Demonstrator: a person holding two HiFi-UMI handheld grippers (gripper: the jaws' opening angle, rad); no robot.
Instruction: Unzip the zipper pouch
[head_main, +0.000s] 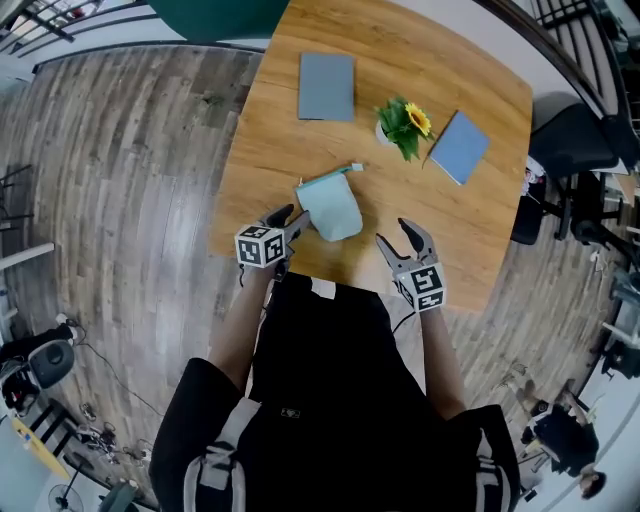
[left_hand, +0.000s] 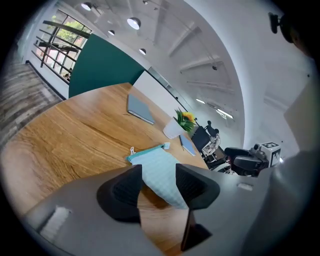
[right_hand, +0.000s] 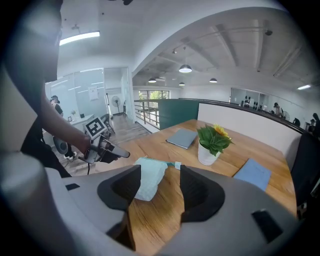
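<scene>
Left gripper (head_main: 291, 223) and right gripper (head_main: 393, 233), lower centre: both stand with jaws apart, holding nothing. Zipper pouch (head_main: 330, 208), frame centre, lies on the wooden table (head_main: 260, 160) between them, nearer the left gripper.

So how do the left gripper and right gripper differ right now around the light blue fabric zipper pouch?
The left gripper is at the light blue fabric zipper pouch's near left corner; the right gripper stands clear, bare wooden table between. The pouch shows large between the left gripper's jaws in its view; in the right gripper's it lies farther off. Both are open, empty.
</scene>
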